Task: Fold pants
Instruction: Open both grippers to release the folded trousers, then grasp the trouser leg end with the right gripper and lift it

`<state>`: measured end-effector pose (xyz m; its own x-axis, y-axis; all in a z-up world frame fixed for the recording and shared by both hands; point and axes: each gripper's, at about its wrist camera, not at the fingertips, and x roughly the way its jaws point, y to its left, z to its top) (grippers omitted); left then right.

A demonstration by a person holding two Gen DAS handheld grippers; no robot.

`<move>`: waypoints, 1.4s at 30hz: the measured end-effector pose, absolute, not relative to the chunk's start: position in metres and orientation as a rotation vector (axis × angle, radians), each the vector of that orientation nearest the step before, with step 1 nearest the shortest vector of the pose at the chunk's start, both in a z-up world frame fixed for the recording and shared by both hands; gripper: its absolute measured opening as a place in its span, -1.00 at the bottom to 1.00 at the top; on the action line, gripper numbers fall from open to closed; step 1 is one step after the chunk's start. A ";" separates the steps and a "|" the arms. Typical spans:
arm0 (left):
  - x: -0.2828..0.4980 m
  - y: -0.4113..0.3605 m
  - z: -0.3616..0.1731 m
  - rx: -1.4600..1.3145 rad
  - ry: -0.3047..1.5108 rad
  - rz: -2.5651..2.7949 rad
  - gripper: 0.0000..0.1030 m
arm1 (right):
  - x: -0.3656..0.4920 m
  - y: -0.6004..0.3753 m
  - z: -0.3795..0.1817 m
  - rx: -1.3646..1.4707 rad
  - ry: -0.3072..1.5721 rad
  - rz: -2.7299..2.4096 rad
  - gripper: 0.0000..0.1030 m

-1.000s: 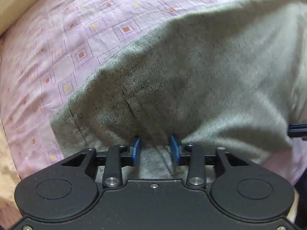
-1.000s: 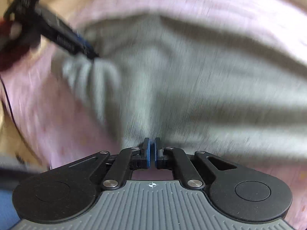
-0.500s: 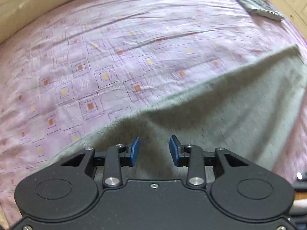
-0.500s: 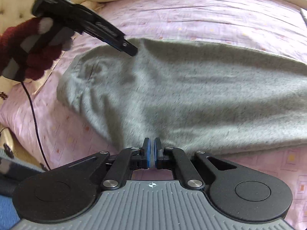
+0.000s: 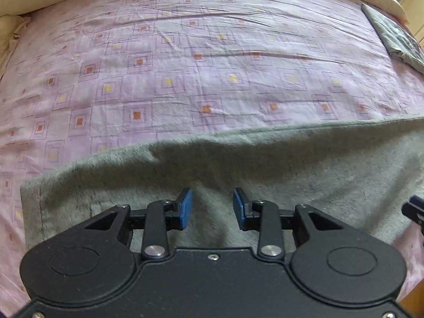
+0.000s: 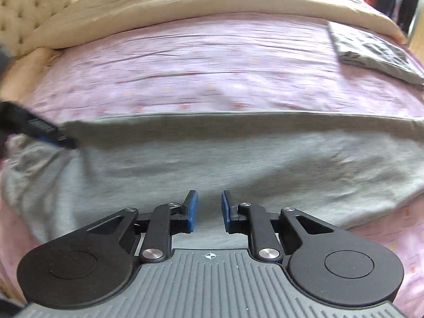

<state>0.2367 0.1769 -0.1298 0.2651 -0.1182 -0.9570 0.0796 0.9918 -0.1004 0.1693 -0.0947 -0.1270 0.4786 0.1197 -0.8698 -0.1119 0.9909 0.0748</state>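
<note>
Two wrist views look down on the same grey pants (image 5: pixel 291 175), spread flat across the near part of a bed covered by a pink sheet (image 5: pixel 185 66) printed with small squares. The left tongs (image 5: pixel 212 208) hang over the cloth with a clear gap between the blue pads (image 5: pixel 186 209); nothing is pinched between them, only the fabric lying underneath. The right tongs (image 6: pixel 209 210) are also over the pants, their jaws opening at this moment, and nothing is gripped between them.

Only the left view shows the sheet's pattern sharply, along with a seam line near the left edge of the pants and a dark bit of the other tool at its right border. Only the right view shows the tufted headboard (image 6: pixel 29 8) at upper left, the beige blanket (image 6: pixel 212 2) along the far side of the bed, and the left tongs (image 6: pixel 62 140) from outside, their tip just above the far left corner of the pants. Both views catch a folded grey garment (image 6: pixel 371 50) lying well apart at the far right of the bed.
</note>
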 end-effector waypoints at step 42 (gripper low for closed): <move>0.236 -0.163 -0.157 0.024 1.487 -0.128 0.08 | 0.189 -0.518 -0.176 0.758 1.067 -0.165 0.14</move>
<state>0.2359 -0.1631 -0.1566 0.0786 -0.0704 -0.9944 0.1001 0.9930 -0.0624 0.1892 -0.5177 -0.1757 0.4968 0.2278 -0.8374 0.4707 0.7400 0.4805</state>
